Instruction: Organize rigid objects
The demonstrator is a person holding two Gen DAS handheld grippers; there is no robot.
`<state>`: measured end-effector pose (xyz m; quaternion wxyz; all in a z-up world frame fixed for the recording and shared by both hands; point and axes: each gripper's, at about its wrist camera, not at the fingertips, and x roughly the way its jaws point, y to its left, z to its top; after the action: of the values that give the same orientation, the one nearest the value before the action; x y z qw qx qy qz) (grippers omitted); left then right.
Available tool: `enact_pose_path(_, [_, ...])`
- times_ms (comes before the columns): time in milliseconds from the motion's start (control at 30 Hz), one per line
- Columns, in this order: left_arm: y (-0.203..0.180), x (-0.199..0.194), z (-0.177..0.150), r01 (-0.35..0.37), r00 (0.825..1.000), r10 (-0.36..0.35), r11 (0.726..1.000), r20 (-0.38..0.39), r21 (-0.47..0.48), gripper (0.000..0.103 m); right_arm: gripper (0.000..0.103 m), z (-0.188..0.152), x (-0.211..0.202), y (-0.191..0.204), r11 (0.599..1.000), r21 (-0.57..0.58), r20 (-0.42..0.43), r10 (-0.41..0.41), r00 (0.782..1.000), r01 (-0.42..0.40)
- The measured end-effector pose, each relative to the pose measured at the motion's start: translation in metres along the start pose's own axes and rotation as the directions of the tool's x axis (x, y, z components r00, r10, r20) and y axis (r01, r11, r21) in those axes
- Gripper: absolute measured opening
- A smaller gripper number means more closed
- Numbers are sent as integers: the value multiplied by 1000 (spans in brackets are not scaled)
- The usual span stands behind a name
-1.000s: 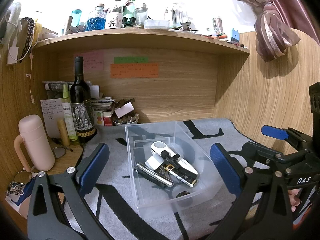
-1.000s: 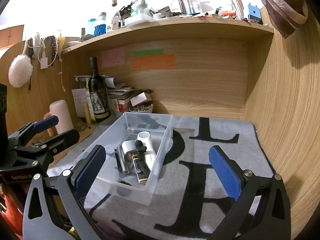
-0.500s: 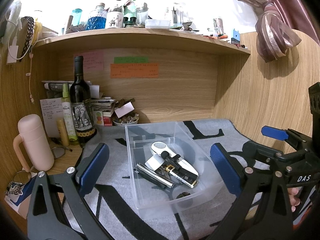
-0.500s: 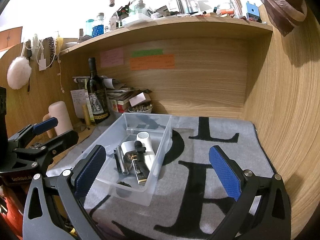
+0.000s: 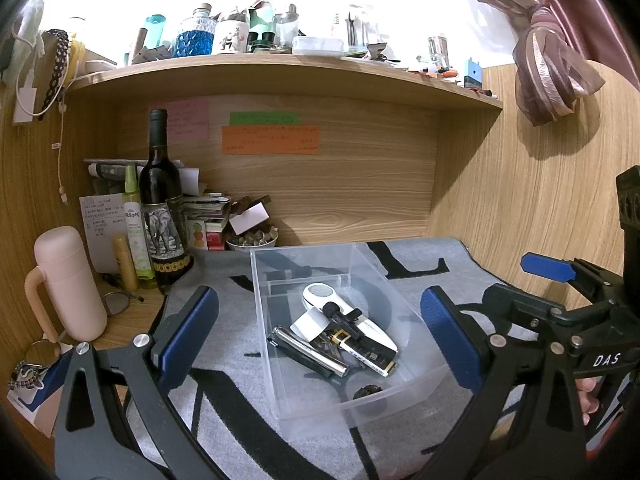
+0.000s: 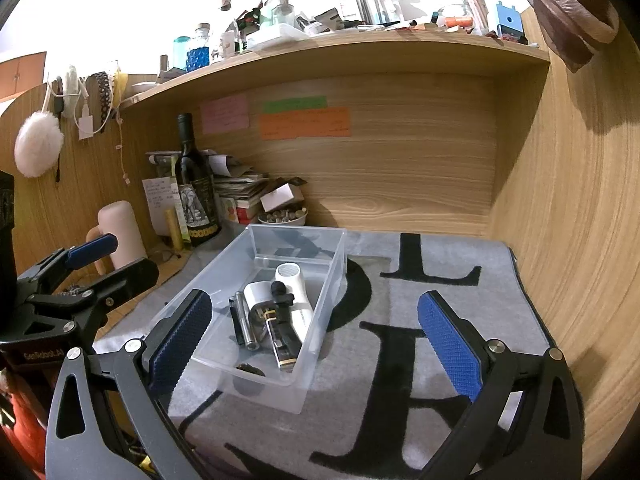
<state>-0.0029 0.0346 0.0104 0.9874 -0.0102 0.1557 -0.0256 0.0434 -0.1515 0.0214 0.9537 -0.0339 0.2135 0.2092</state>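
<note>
A clear plastic bin (image 5: pixel 280 368) (image 6: pixel 320 336) sits on the grey lettered mat. Inside lie a white oval device (image 5: pixel 320 298) (image 6: pixel 294 280), a silver metal tube (image 5: pixel 312 350) (image 6: pixel 246 326), a black clip-on piece (image 5: pixel 340 316) (image 6: pixel 282 298), a black and white bar with a gold end (image 5: pixel 376 354) (image 6: pixel 284 350) and a small dark lump (image 5: pixel 366 392) (image 6: pixel 250 369). My left gripper (image 5: pixel 320 342) is open and empty, held before the bin. My right gripper (image 6: pixel 316 346) is open and empty, to the bin's right.
A wine bottle (image 5: pixel 162 204), a green spray bottle (image 5: pixel 134 224), a pink mug (image 5: pixel 66 280), glasses (image 5: pixel 118 303), papers and a bowl of shells (image 5: pixel 252 240) crowd the back left corner. Wooden walls close the back and right. A cluttered shelf (image 5: pixel 280 70) overhangs.
Both grippers have drifted very slightly; the view shifts a little. The bin and its contents have not moved.
</note>
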Motion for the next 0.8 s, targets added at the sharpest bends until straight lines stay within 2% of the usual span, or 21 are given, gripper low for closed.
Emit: enact_pose_path(800, [9, 7, -3, 19, 1000, -20, 998, -17, -60, 102, 103, -3, 4, 4, 1000, 2, -11, -1, 1000, 1])
